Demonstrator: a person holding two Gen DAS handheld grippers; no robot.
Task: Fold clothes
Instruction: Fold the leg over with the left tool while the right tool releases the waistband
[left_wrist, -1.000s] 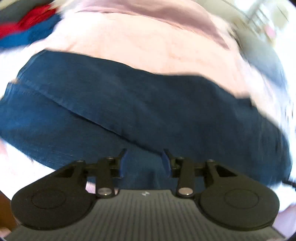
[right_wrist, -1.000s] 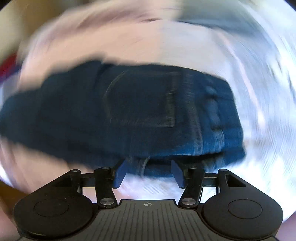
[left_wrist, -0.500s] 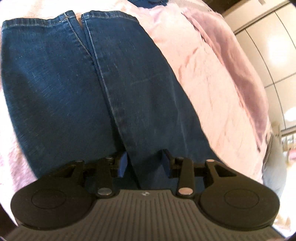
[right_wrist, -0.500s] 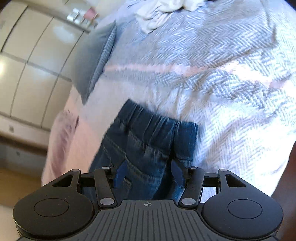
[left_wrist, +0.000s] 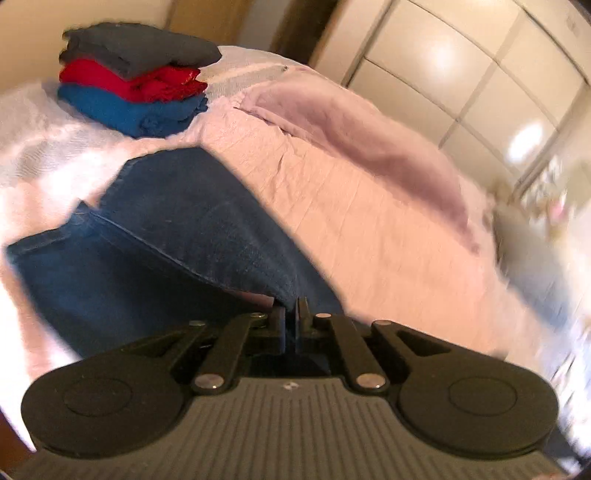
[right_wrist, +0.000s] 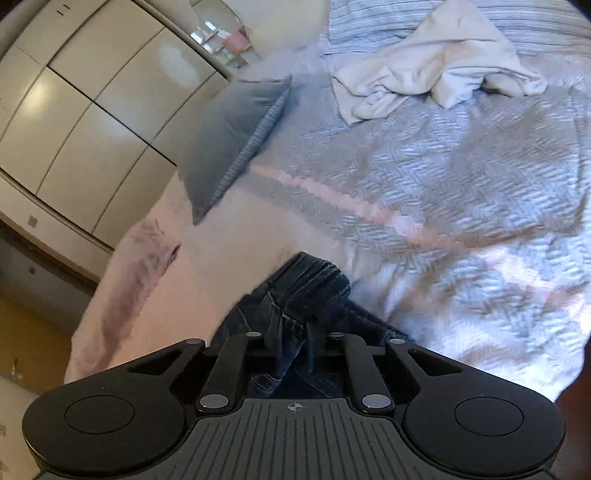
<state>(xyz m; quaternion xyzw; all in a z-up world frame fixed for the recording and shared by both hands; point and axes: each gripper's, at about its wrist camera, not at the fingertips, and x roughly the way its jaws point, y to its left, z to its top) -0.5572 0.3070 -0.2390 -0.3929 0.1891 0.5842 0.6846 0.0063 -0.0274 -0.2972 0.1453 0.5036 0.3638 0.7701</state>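
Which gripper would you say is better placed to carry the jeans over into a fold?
Probably left: the left gripper is shut on the jeans along the leg; the right gripper pinches the bunched waistband.

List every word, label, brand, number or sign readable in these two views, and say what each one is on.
No readable text in either view.
Left gripper body: a small pale emblem, too small to read.
Right gripper body: a small crosshair mark, not lettering.
Wardrobe: small dark marks near the top edge, too blurred to read.
Jeans and folded stack: no label visible.
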